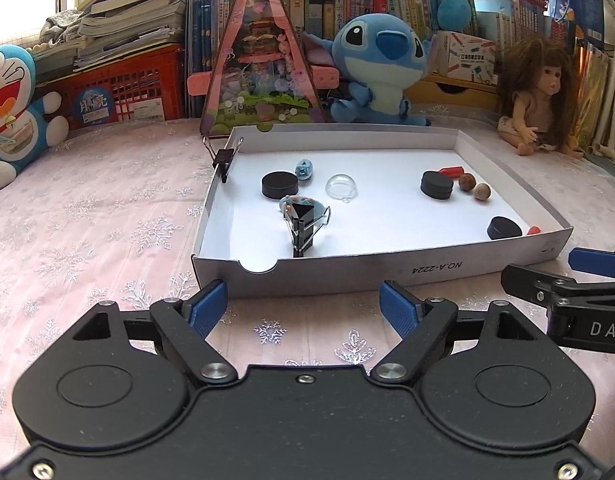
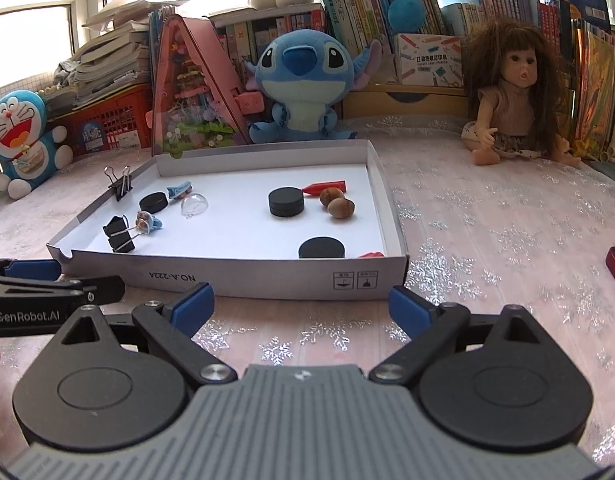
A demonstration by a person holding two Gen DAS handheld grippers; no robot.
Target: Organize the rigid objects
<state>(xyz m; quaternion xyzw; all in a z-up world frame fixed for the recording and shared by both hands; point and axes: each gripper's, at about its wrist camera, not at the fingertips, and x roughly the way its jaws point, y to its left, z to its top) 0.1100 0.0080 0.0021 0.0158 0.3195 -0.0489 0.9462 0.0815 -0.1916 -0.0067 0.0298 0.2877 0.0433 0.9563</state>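
Both claws are held wide open with nothing between the fingers: left gripper (image 1: 303, 306), right gripper (image 2: 299, 308), both parked over the tablecloth (image 2: 487, 216) just short of the near wall of the box lid (image 2: 235, 278). All small items are seen inside the lid, ahead of both claws. Ahead-left of the right claw: binder clip (image 2: 119, 234), with a small blue trinket (image 2: 149, 222) touching its handles, a clear dome (image 2: 194, 205), a black puck (image 2: 153, 202), and a second clip (image 2: 119, 184) clamped on the lid's left wall. Dead ahead of the right claw: puck (image 2: 321, 248) near the front wall, puck (image 2: 286, 201) further in, two nuts (image 2: 336, 202) and a red cone (image 2: 323, 188) just beyond. From the left claw, the binder clip (image 1: 303, 232) lies straight ahead, its long axis roughly along the reach line; the left hand is judged nearer to it, the right hand nearer to the nuts and pucks. The scene fits either items already gathered in the lid or still to be sorted; that cannot be settled here.
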